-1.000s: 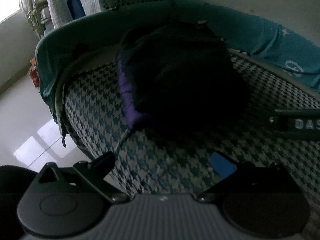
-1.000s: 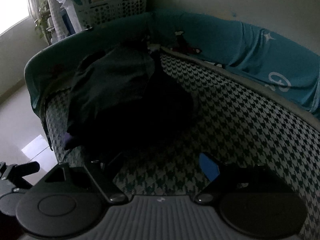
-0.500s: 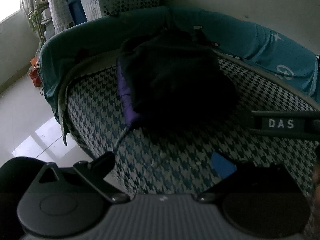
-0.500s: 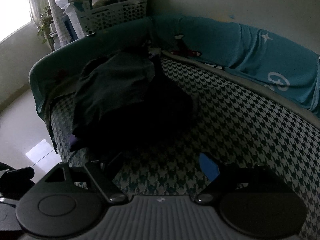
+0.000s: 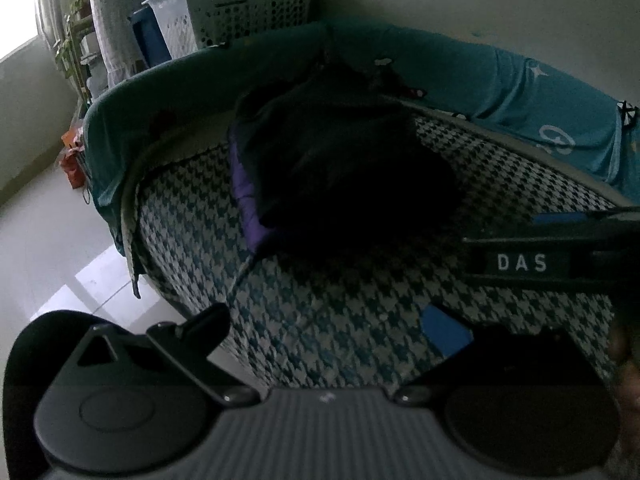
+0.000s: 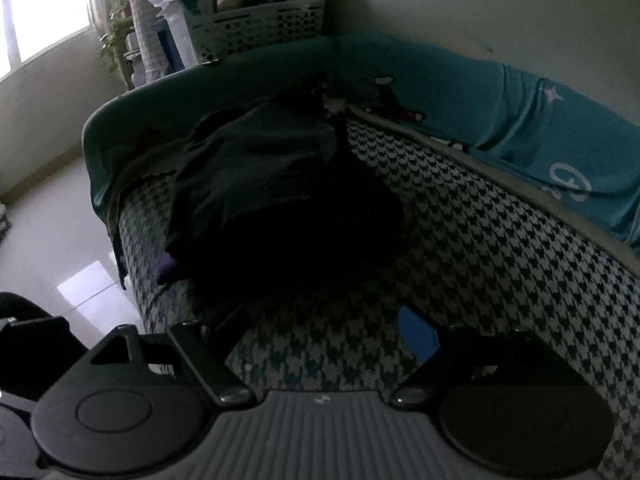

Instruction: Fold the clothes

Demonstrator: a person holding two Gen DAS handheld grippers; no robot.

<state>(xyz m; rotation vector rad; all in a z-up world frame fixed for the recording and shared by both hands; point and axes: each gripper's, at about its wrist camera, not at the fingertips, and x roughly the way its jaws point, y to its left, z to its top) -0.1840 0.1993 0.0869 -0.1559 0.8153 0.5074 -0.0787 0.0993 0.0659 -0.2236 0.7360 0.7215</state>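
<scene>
I hold both tools short of the dark clothes pile (image 5: 344, 168), which lies on the far part of the houndstooth seat (image 5: 340, 320). The left gripper (image 5: 324, 328) and right gripper (image 6: 320, 332) have their jaws spread, grasping nothing. I judge folding not yet begun; next I need a reach forward to pinch one garment's near edge.

Dark clothes (image 5: 344, 168), heaped in one loose mound on the houndstooth cushion (image 5: 320, 312), toward its far corner. Mostly black; a grey-green garment (image 6: 256, 164) draped over the top on the left; a purple piece (image 5: 246, 200) showing along the lower left edge. Crumpled, unfolded.
</scene>
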